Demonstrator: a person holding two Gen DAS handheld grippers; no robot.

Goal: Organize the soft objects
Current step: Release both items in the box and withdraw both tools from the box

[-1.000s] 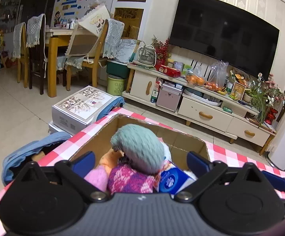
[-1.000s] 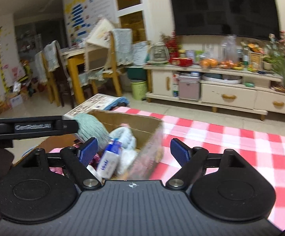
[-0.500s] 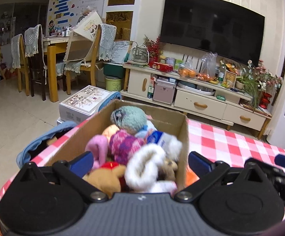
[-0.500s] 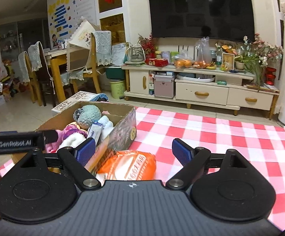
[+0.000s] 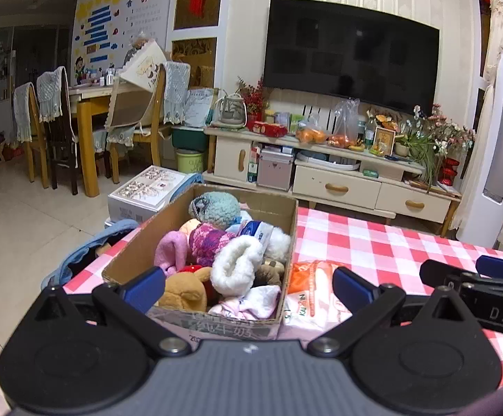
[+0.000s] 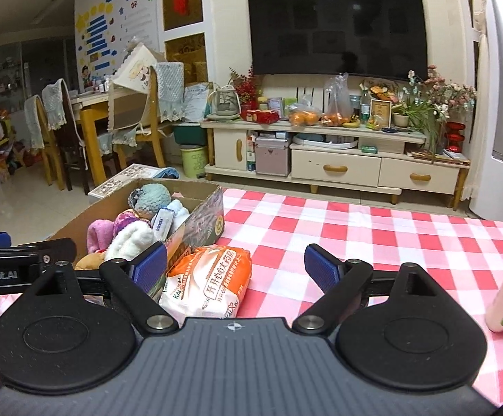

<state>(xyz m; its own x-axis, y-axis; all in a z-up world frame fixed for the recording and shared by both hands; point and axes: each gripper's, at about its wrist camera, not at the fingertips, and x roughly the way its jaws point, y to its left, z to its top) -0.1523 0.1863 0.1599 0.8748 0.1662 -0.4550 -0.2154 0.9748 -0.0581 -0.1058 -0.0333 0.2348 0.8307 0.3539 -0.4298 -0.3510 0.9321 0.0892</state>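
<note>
Cardboard box (image 5: pixel 287 222) of soft toys sits on the checkered desk (image 6: pixel 355 228), orange pack (image 6: pixel 209 280) touching its right side. Versus 1 s ago, both views sit farther back from the box; left tongs (image 5: pixel 248 287) and right tongs (image 6: pixel 235 267) gape wide, empty.

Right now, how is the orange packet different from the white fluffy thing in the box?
The orange packet lies on the checked tablecloth, outside the cardboard box and beside its side wall; the white fluffy item sits inside the box, piled on other soft things. The packet is smooth, glossy and printed with text; the fluffy item is plain and woolly. Both look soft, and neither is held by a gripper.
</note>
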